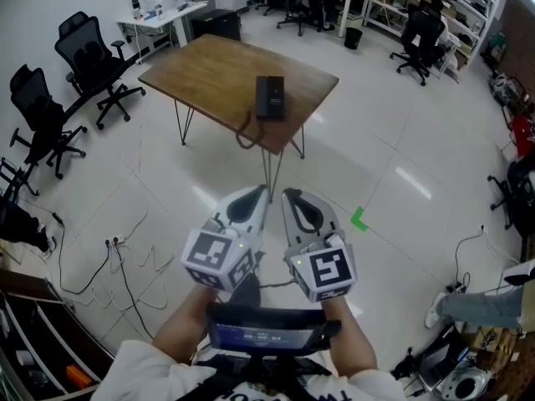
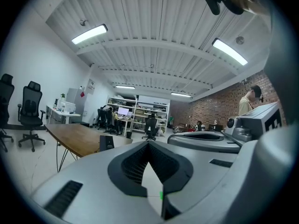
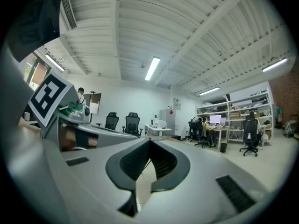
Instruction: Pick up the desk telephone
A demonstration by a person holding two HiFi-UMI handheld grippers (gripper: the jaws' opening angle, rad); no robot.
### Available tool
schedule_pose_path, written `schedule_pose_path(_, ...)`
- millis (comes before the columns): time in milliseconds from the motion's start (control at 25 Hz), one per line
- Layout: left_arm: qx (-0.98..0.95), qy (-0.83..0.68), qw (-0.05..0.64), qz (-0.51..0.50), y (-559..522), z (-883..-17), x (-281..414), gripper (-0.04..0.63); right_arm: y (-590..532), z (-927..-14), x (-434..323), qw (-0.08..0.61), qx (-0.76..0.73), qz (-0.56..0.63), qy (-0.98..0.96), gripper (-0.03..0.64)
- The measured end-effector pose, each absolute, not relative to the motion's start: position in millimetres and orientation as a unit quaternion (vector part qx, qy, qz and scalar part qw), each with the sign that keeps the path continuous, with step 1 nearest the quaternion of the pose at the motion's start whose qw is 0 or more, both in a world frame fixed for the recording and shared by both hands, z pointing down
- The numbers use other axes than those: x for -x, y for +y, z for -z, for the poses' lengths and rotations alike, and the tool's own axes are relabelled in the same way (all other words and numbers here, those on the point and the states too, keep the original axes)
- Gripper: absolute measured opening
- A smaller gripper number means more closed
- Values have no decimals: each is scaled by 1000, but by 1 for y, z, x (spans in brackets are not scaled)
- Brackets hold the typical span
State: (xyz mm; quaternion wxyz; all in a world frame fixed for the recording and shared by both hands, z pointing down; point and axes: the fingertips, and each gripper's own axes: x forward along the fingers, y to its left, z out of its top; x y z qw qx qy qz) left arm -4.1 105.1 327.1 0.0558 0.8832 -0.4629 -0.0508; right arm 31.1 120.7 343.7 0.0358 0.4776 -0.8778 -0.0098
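The left gripper (image 1: pixel 260 192) and right gripper (image 1: pixel 289 195) were held close side by side, pointing level and away from the person, their tips almost touching. Both pairs of jaws were closed, with nothing between them. Behind the grippers' marker cubes, the bare left forearm (image 1: pixel 185 322) and right forearm (image 1: pixel 355 342) reached back toward the body.

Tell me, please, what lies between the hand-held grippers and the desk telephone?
In the head view: the table's near corner, a hanging cord, then floor.
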Motion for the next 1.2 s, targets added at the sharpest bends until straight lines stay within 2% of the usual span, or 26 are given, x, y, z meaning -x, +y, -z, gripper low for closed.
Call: schedule_pose_path(1200, -898, -426, 103, 36, -82, -347, 26, 0, -66, -359, -3, 78, -507, -22, -858, 0)
